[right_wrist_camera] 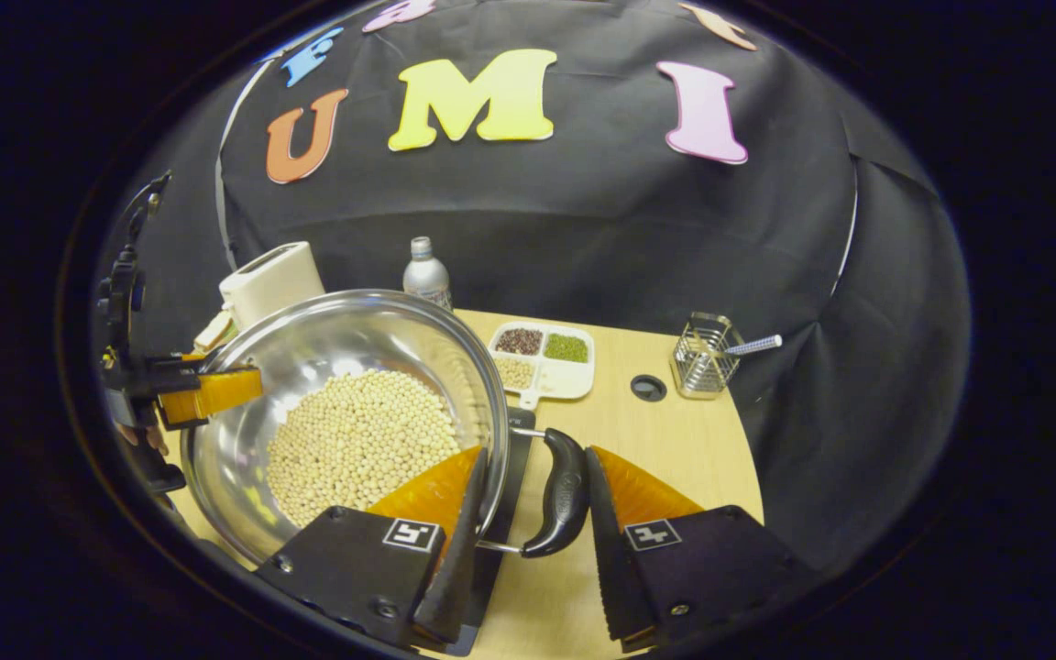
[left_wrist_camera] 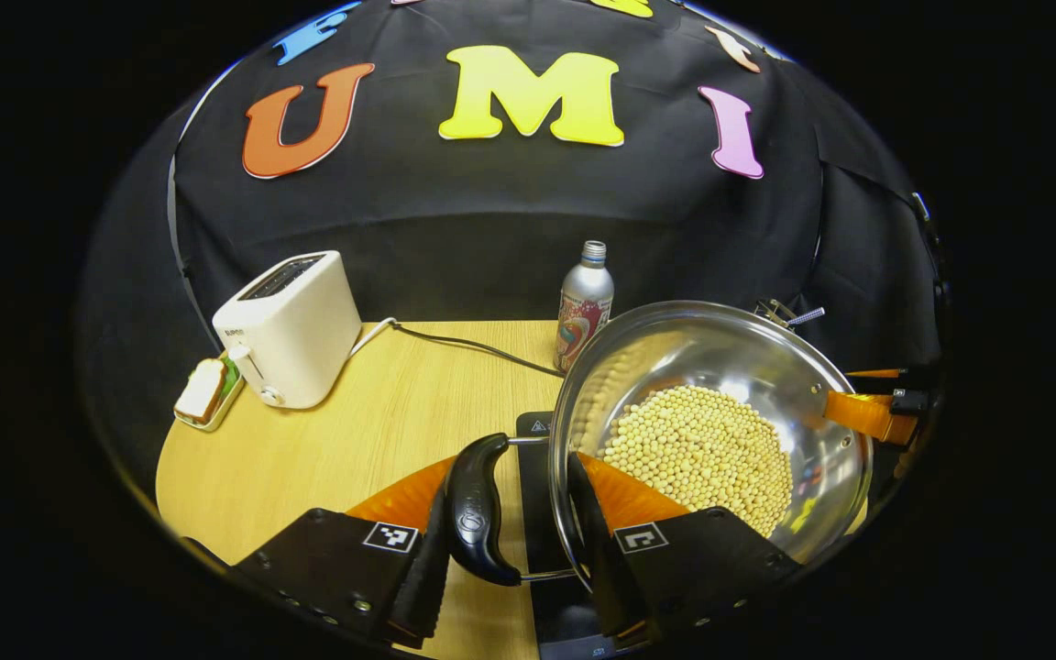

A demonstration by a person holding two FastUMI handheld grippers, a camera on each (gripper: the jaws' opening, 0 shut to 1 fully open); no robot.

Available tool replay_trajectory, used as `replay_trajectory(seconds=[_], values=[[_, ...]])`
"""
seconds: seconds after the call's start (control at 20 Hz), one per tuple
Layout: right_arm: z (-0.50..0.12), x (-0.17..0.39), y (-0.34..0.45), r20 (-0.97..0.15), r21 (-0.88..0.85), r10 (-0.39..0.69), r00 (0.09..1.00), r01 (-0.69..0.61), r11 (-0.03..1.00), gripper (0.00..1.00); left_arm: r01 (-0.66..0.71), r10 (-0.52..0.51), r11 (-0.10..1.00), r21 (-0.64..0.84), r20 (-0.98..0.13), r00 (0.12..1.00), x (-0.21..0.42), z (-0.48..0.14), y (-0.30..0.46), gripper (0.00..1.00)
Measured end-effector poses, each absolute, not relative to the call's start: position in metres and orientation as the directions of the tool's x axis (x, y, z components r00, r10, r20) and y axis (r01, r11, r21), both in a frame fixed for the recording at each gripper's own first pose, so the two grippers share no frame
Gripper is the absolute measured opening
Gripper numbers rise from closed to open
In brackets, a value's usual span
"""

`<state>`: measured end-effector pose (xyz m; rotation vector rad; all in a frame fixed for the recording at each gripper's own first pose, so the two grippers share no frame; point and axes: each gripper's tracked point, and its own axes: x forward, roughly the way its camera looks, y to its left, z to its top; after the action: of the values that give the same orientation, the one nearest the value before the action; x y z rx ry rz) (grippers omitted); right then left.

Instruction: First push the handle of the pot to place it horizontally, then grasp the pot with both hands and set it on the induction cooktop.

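Note:
A steel pot (left_wrist_camera: 766,367) holding pale beans (left_wrist_camera: 702,449) has a black handle on each side. My left gripper (left_wrist_camera: 510,469) is shut on the pot: one finger lies outside the near handle (left_wrist_camera: 478,513) and the other inside the rim. My right gripper (right_wrist_camera: 537,454) grips the opposite side the same way, around the other handle (right_wrist_camera: 565,495). The black induction cooktop (left_wrist_camera: 534,428) lies under the pot; I cannot tell whether the pot rests on it. Each view also shows the other gripper at the far rim, the right gripper (left_wrist_camera: 863,412) and the left gripper (right_wrist_camera: 207,394).
On the wooden table (left_wrist_camera: 381,431) stand a white toaster (left_wrist_camera: 285,330), a sandwich on a small tray (left_wrist_camera: 207,390) and a metal bottle (left_wrist_camera: 583,307). A divided dish of beans (right_wrist_camera: 546,362) and a wire holder (right_wrist_camera: 702,367) sit at the back right.

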<state>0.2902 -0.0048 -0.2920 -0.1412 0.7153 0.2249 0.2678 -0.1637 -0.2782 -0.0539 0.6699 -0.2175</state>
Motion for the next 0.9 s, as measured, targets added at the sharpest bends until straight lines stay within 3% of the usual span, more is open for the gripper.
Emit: replay_trajectory(seconds=[0.25,0.3,0.35,0.4,0.45,0.6,0.75,0.8,0.85,0.9], values=[[-0.326,0.299,-0.005,-0.649,0.015,0.191,0.736,-0.239,0.971,0.6,0.155,-0.205,0.979,-0.134,-0.619,0.758,0.268,-0.301,-0.168,0.63],[-0.321,0.301,-0.006,-0.624,0.032,0.197,0.756,-0.227,0.973,0.58,0.146,-0.219,0.975,-0.168,-0.615,0.757,0.265,-0.308,-0.167,0.72],[-0.322,0.3,-0.005,-0.601,0.04,0.2,0.774,-0.221,0.974,0.62,0.142,-0.23,0.971,-0.19,-0.602,0.765,0.267,-0.31,-0.168,0.63],[-0.32,0.301,-0.005,-0.567,0.049,0.202,0.799,-0.212,0.976,0.62,0.147,-0.235,0.97,-0.195,-0.588,0.774,0.268,-0.31,-0.168,0.74],[-0.319,0.3,-0.006,-0.532,0.058,0.202,0.823,-0.202,0.978,0.63,0.151,-0.238,0.969,-0.196,-0.576,0.782,0.269,-0.308,-0.168,0.63],[-0.32,0.299,-0.005,-0.468,0.125,0.215,0.858,-0.176,0.976,0.65,0.152,-0.246,0.966,-0.211,-0.55,0.798,0.271,-0.307,-0.167,0.67],[-0.32,0.296,-0.004,-0.446,0.152,0.22,0.868,-0.168,0.974,0.66,0.123,-0.196,0.978,-0.166,-0.565,0.801,0.27,-0.314,-0.153,0.77],[-0.319,0.294,-0.005,-0.437,0.162,0.221,0.872,-0.165,0.973,0.66,0.124,-0.202,0.977,-0.172,-0.566,0.8,0.263,-0.312,-0.154,0.93],[-0.319,0.293,-0.005,-0.429,0.175,0.222,0.876,-0.161,0.971,0.68,0.13,-0.211,0.975,-0.182,-0.552,0.807,0.262,-0.309,-0.157,0.99],[-0.317,0.291,-0.006,-0.421,0.179,0.223,0.879,-0.161,0.971,0.67,0.135,-0.214,0.973,-0.187,-0.524,0.825,0.264,-0.3,-0.157,0.99]])
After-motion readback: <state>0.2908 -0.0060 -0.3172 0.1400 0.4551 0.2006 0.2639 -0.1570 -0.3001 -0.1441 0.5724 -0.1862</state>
